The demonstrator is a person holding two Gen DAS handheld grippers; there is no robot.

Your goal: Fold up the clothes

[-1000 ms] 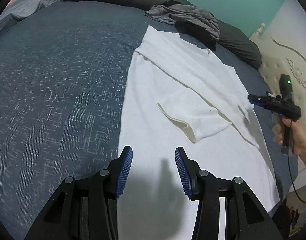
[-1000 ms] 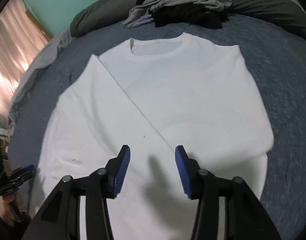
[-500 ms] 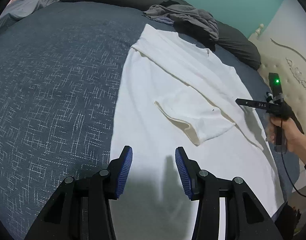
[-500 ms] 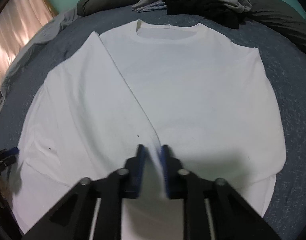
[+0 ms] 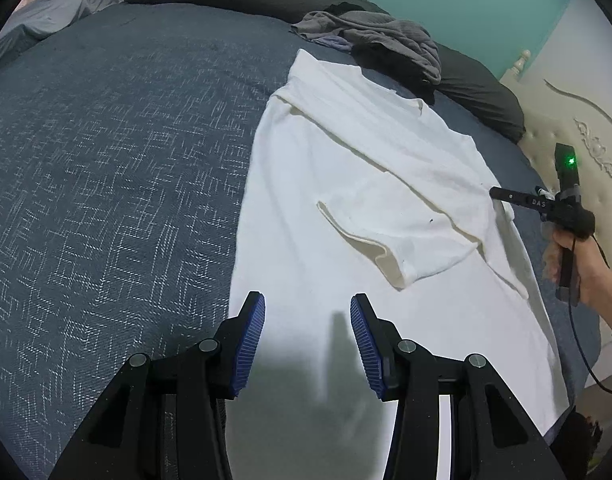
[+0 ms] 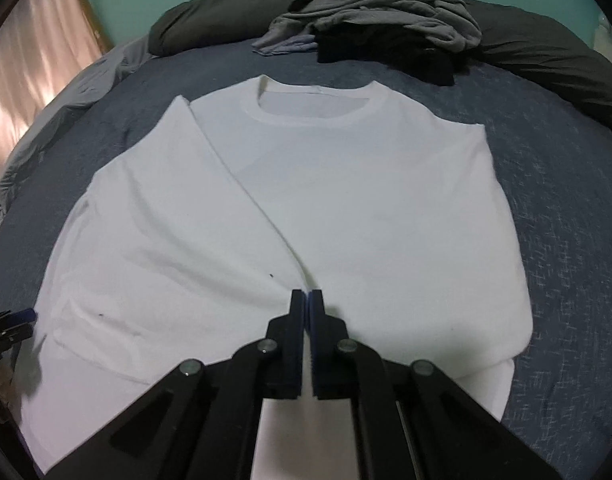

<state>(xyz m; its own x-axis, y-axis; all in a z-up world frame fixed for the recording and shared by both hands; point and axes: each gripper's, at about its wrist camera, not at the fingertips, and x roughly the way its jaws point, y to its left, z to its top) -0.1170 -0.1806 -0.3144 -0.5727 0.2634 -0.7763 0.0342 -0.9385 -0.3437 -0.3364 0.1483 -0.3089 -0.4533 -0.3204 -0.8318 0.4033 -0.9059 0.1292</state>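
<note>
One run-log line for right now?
task: fold clothes | shirt: flat on bed, one side folded in | left gripper: open over hem | right gripper: shut on folded edge

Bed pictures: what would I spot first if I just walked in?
A big white T-shirt lies flat in the middle of the dark blue bed, one side already folded in. The right gripper has its jaws pinched shut on the folded edge, while the left gripper hangs open over the shirt's bottom part. A heap of grey clothes sits behind the collar.
</note>
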